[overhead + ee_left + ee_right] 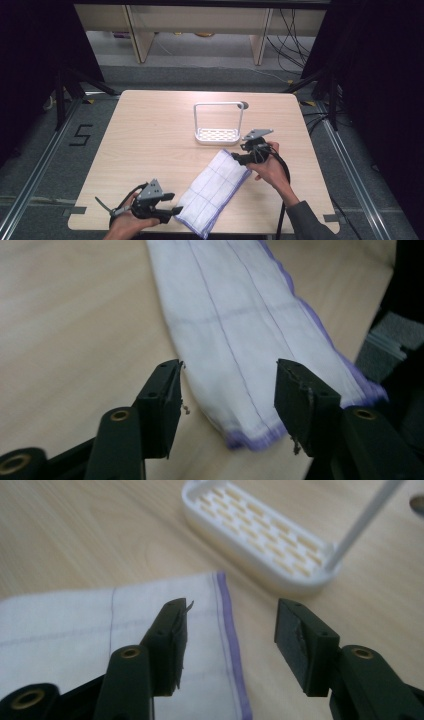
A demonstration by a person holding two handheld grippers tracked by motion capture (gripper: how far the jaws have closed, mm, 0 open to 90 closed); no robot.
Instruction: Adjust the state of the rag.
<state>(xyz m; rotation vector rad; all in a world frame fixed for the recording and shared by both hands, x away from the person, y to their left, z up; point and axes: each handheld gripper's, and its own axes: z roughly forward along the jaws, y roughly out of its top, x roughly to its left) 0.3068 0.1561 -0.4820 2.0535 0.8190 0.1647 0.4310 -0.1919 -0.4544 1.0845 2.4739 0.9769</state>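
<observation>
item 1, nearest: my left tongs (176, 210), at the near edge of the tabletop (150, 130). jaws stand well apart, nothing pinched. in the left gripper view the near short end of the cloth (250, 340) lies flat on the wood between and just beyond the two black fingertips (167, 390), which do not press on it.

item 2: the cloth (215, 190), white with a thin purple grid and purple hem, folded into a long strip. it lies flat on the tabletop, right of centre. long axis runs on a diagonal, from the near end by my left tongs up and to the right toward my right tongs. each short end has one of my tongs at it; neither hand is the nearer to the strip as a whole, each is nearest to its own end.

item 3: my right tongs (236, 158), at the far short end of the cloth. jaws likewise well open, holding nothing. in the right gripper view the hemmed far edge (230, 645) passes under the gap, with one fingertip (172, 630) over the fabric and the other over bare wood.

item 4, farther: white rack (218, 134) with a perforated base and a tall hoop handle, standing upright just past the far end of the cloth, apart from it.

item 5, farthest: small round hole (244, 105) in the tabletop behind the rack.

note, my judgement: any next grasp goes in along the strip's long axis, each tongs closing on its own end.
</observation>
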